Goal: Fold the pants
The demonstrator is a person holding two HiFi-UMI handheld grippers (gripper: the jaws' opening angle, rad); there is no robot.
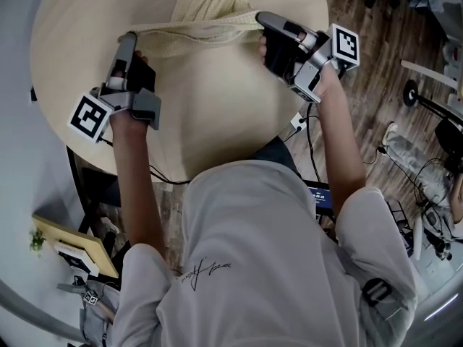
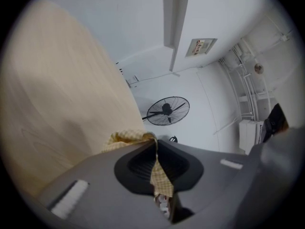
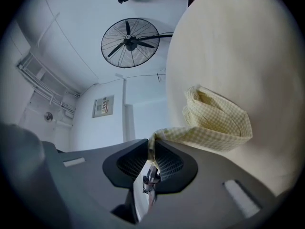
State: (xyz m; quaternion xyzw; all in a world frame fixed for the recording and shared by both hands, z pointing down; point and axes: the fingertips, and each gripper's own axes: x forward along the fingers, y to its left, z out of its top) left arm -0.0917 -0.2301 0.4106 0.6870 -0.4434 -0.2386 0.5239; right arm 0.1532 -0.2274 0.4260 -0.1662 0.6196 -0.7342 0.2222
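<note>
While pants (image 1: 195, 33) hang, sign (image 2: 200, 46) seems illegible.

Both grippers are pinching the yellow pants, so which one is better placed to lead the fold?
Right, narrowly: the right gripper is shut on the pants edge nearer the bunched fabric. The left gripper grips too, but sits farther out.

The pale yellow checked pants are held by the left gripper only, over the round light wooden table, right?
No, both hold them. The right gripper view shows the right gripper shut on the pale yellow checked pants, like the left gripper, over the round light wooden table.
</note>
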